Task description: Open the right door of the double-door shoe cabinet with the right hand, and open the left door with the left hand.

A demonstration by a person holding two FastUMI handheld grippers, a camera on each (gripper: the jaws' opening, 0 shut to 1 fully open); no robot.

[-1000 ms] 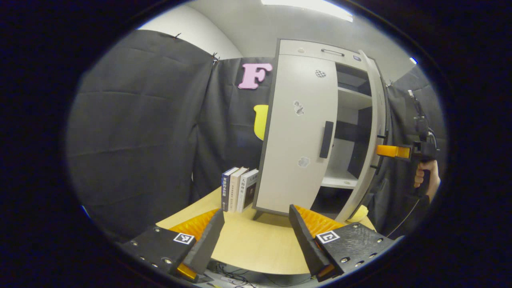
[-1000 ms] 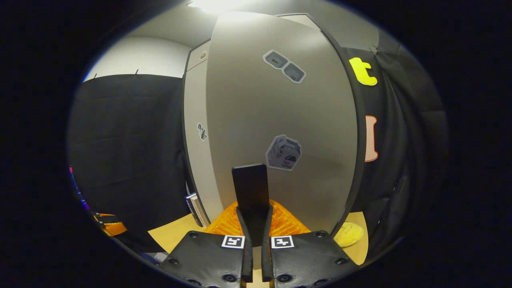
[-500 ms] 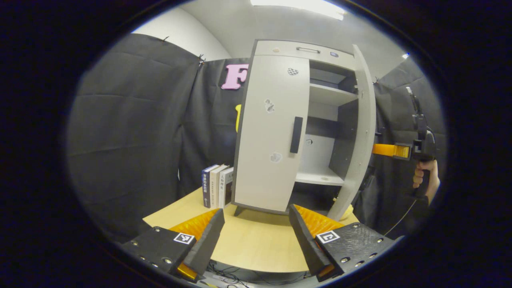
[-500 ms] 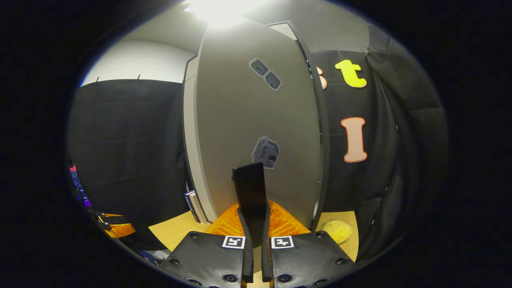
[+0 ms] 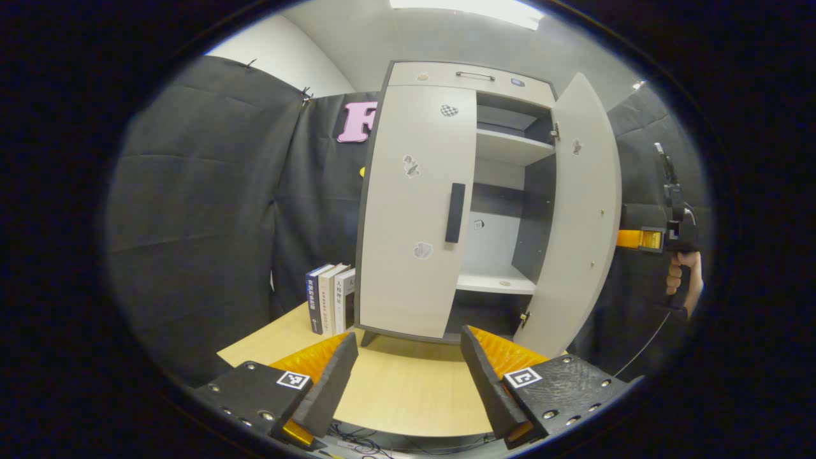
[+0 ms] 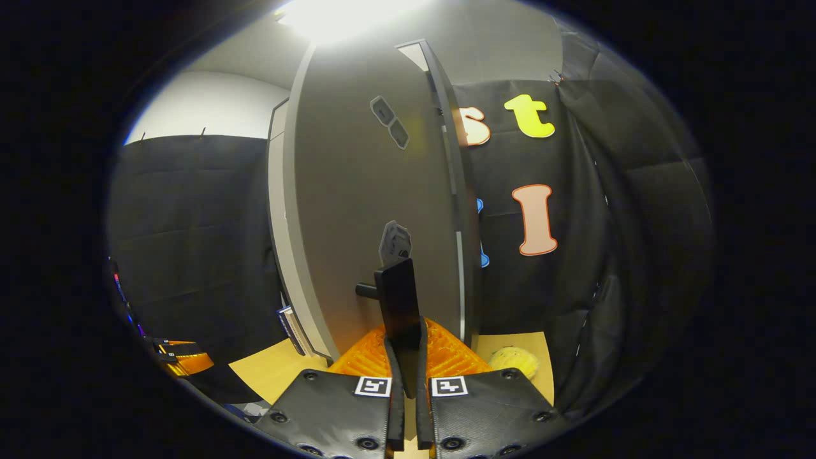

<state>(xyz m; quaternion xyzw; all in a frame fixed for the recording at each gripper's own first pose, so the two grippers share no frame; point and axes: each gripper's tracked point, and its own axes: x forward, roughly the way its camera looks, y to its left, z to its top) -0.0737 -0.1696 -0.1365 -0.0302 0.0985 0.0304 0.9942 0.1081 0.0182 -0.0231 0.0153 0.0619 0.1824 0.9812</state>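
The grey shoe cabinet (image 5: 468,73) stands on the table. Its left door (image 5: 414,191) is closed, with a black vertical handle (image 5: 454,212) at its inner edge. The right door (image 5: 580,217) is swung wide open, showing bare shelves (image 5: 500,280). My left gripper (image 5: 408,382) is open, low over the table and well short of the left door. My right gripper (image 6: 405,357) is shut on the right door's black handle (image 6: 396,299), seen against the door's outer face (image 6: 357,204). From the left gripper view the right gripper (image 5: 637,239) sticks out behind that door, held by a hand (image 5: 681,280).
Three books (image 5: 328,299) stand upright on the wooden table (image 5: 408,395) just left of the cabinet. A yellow round object (image 6: 513,360) lies on the table by the cabinet's right side. Black cloth walls close in on both sides.
The right door has swung further open with my right gripper holding its handle. The left gripper view has shifted, so the cabinet sits more centred; the left door stays closed.
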